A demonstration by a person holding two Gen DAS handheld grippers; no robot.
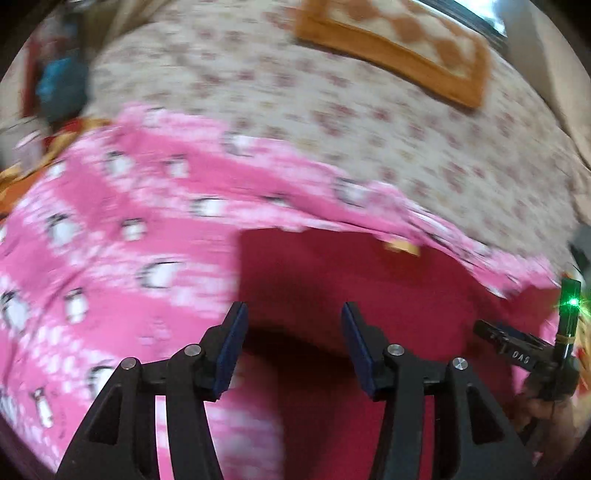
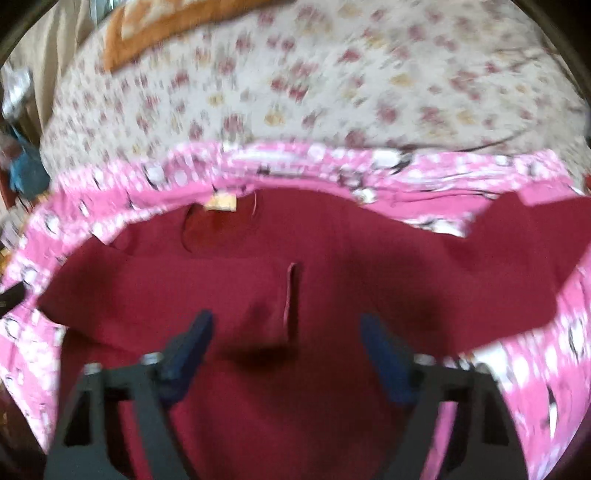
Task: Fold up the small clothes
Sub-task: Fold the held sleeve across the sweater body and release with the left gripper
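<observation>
A dark red small garment [image 2: 332, 258] lies spread on a pink patterned cloth [image 2: 295, 166], with a yellow neck label [image 2: 220, 202] at its far edge. In the left wrist view the garment [image 1: 369, 280] fills the lower middle, on the pink cloth [image 1: 110, 221]. My left gripper [image 1: 293, 314] is open and empty, just above the garment's left part. My right gripper [image 2: 286, 325] is open and empty over the garment's middle, near a raised fold. The right gripper also shows at the right edge of the left wrist view [image 1: 517, 343]. Both views are blurred.
The pink cloth lies on a bed with a cream floral sheet [image 1: 332, 110]. An orange-bordered cushion [image 1: 399, 44] lies at the far end, also in the right wrist view [image 2: 147, 29]. Cluttered items [image 1: 55, 92] stand beyond the bed's left side.
</observation>
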